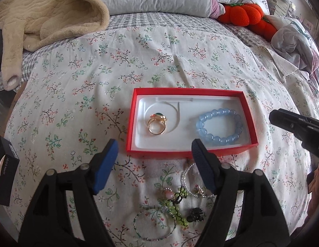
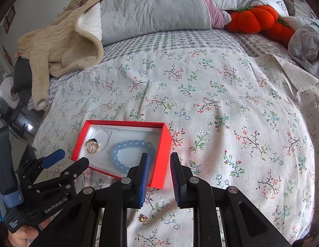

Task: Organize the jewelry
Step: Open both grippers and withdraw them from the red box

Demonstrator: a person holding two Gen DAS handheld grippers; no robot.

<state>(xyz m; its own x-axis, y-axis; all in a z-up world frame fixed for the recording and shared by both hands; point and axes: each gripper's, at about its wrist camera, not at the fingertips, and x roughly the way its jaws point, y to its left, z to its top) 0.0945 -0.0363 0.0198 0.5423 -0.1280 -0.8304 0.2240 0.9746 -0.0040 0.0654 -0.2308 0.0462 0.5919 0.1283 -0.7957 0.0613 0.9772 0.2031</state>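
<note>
A: Jewelry is split two ways here. The gold ring with a green stone [image 1: 157, 124] and the pale blue bead bracelet [image 1: 219, 128] already lie in the white tray of the shallow red cardboard box [image 1: 130, 123]. The loose pieces sit on the floral bedsheet [image 1: 97, 72] just in front of the box's near wall: a thin clear-bead bangle [image 1: 195, 182], a green bead cluster [image 1: 177, 207], a dark thin bangle [image 1: 154, 224] and a small black clip [image 1: 195, 216].

B: Which tool is closer to that pile?

A: The left gripper [image 1: 154, 164]. Its blue-padded jaws stand wide apart and empty, and the pile lies directly below and between them, nearer the right-hand pad.

B: And the other?

A: The right gripper [image 2: 159, 177] hangs by the box's right end wall, jaws at a narrow gap, nothing between them. A tiny gold charm [image 2: 142, 219] lies on the sheet under it.

B: So the left one goes?

A: I'd judge so: straight down for the clear-bead bangle, which lies flat, so it must be pinched across its rim.
</note>
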